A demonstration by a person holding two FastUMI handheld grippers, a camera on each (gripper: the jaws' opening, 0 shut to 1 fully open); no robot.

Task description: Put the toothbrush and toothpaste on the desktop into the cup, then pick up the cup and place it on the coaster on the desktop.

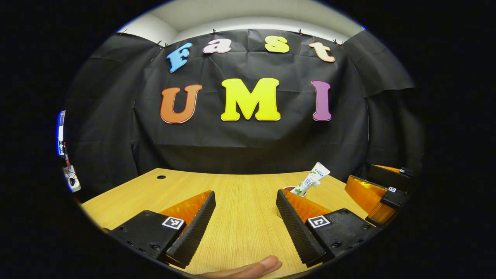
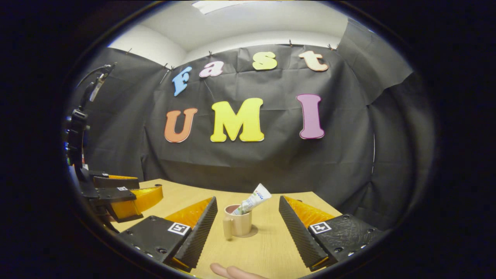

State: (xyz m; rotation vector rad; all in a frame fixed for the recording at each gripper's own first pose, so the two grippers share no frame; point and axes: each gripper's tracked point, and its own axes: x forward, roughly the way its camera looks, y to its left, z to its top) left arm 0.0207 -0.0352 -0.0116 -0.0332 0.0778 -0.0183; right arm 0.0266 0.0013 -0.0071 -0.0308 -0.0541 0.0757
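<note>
As it stands on the table (image 2: 271,248), the cup (image 2: 237,224) sits on a round coaster (image 2: 254,233), between the right tongs (image 2: 248,228), fingers apart and empty.
Contents: toothpaste (image 2: 254,201) tube, leaning right over the rim; toothbrush not made out.
Handling: judged rigid, light, smooth; grip across the body, handle on its left.
Left tongs (image 1: 246,221): apart, empty, cup behind right finger.
Writing: tube print too small to read.

Beige cup (image 2: 237,224) — perhaps pinkish inside
</note>
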